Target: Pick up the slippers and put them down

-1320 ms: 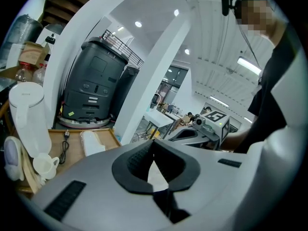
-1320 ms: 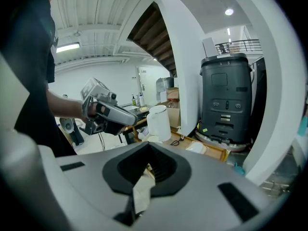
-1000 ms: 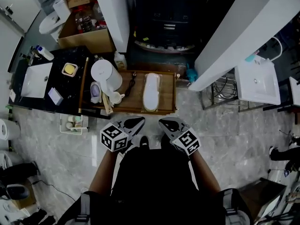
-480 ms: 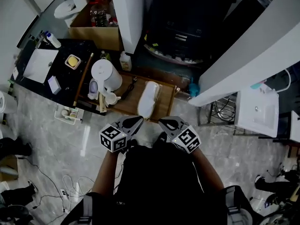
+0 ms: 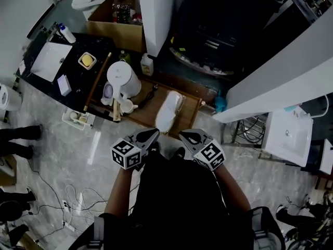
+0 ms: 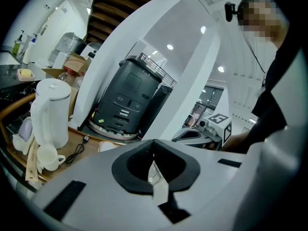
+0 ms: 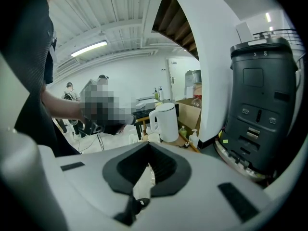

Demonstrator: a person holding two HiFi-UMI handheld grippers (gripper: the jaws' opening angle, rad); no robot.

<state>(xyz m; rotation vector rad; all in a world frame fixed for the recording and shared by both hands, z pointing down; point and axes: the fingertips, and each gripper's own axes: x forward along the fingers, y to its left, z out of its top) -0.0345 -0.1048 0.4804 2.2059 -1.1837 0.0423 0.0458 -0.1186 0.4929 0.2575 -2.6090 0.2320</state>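
The white slippers (image 5: 169, 111) lie together on a low wooden table (image 5: 190, 120) just ahead of me in the head view. My left gripper (image 5: 154, 134) and right gripper (image 5: 182, 136) are held side by side close to my body, short of the table's near edge, both pointing toward it. Each is shut with nothing between its jaws. In the left gripper view the left gripper (image 6: 153, 144) shows shut, with a pale edge of the slippers (image 6: 108, 146) just above it. The right gripper (image 7: 148, 148) is shut too.
A white kettle (image 5: 124, 79), a cup (image 5: 126, 107) and a black cord (image 5: 150, 94) share the table's left end. A black machine (image 5: 218, 33) stands behind, between white slanted walls (image 5: 156, 14). A dark counter with a sink (image 5: 52, 61) lies left. Cables (image 5: 73, 202) trail on the floor.
The head view has swung, so the table and slippers now lie slanted and a little nearer. Both grippers stay shut, side by side before my body.
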